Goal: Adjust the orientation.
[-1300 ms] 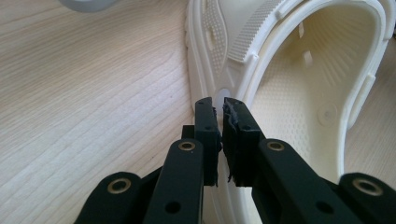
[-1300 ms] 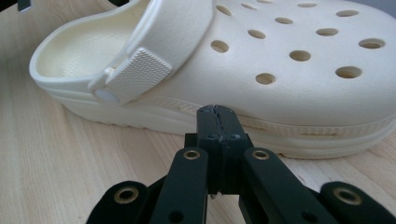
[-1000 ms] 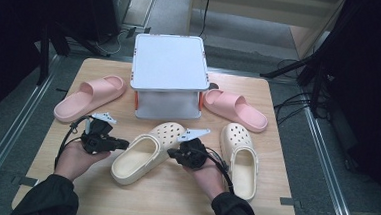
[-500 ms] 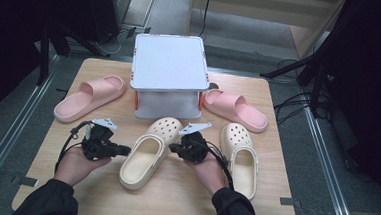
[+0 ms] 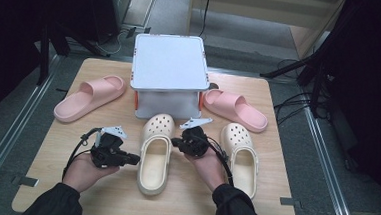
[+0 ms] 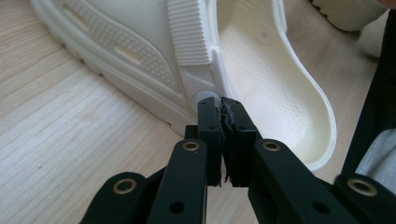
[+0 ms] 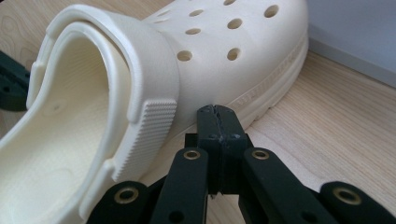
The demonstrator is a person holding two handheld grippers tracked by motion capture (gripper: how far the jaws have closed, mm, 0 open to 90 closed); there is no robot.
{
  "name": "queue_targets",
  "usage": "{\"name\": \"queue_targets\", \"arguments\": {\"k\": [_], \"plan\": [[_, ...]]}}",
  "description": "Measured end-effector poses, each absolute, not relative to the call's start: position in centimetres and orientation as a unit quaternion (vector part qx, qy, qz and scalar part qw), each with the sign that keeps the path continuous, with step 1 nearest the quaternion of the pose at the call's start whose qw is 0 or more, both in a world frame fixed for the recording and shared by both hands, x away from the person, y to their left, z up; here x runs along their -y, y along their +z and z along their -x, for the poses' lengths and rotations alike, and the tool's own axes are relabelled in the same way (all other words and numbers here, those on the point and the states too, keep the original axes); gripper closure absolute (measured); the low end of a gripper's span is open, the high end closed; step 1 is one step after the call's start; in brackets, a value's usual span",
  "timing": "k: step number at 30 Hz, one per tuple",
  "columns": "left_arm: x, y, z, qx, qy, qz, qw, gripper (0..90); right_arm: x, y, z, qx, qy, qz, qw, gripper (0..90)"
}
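A cream clog (image 5: pixel 154 155) lies on the wooden table (image 5: pixel 54 169), toe pointing at the white box. My left gripper (image 5: pixel 136 159) is shut, its tips against the clog's left side. In the left gripper view the closed tips (image 6: pixel 223 105) touch the strap rivet on the clog (image 6: pixel 261 70). My right gripper (image 5: pixel 175 142) is shut too, at the clog's right side. In the right gripper view its tips (image 7: pixel 217 112) rest against the sole edge of the clog (image 7: pixel 93 116), just below the ribbed strap end. Neither gripper holds anything.
A second cream clog (image 5: pixel 240 155) lies to the right, parallel to the first. A white box (image 5: pixel 168 68) stands at the middle back, with a pink slide on its left (image 5: pixel 89 97) and another on its right (image 5: pixel 234 109).
The left clog has swung from a slant to straight, its heel moving right. My left gripper moved right with it. The right gripper stayed close to where it was.
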State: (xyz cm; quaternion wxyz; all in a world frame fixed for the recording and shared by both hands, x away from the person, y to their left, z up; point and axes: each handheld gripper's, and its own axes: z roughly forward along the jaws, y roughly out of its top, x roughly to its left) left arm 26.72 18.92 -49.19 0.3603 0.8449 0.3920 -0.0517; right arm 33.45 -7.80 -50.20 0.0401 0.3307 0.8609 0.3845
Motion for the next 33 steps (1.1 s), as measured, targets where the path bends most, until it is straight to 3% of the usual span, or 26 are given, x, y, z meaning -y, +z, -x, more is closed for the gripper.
{"name": "queue_targets", "arguments": {"k": [7,10,13,15,20,33], "plan": [[-18.6,-49.4,-26.9,-0.398,-0.065,-0.839,0.365,81.8,8.0,-50.2,-33.9,-0.858,0.388,-0.335,0.042,90.0],[-19.1,-49.3,-27.0,-0.403,-0.064,-0.836,0.366,79.2,8.1,-50.1,-33.9,-0.857,0.392,-0.333,0.044,84.1],[-19.6,-48.9,-27.0,-0.409,-0.060,-0.834,0.367,73.6,8.3,-50.0,-34.0,-0.860,0.388,-0.326,0.060,77.1],[-19.7,-48.8,-27.0,-0.413,-0.057,-0.832,0.366,64.5,8.4,-49.8,-34.1,-0.859,0.391,-0.324,0.058,70.2],[-20.4,-48.2,-27.2,-0.421,-0.059,-0.819,0.385,53.9,8.8,-49.2,-33.7,-0.859,0.399,-0.315,0.064,66.3],[-21.2,-47.5,-28.6,-0.413,-0.043,-0.824,0.386,46.0,10.5,-48.5,-32.5,-0.854,0.407,-0.323,0.038,59.7]]}}
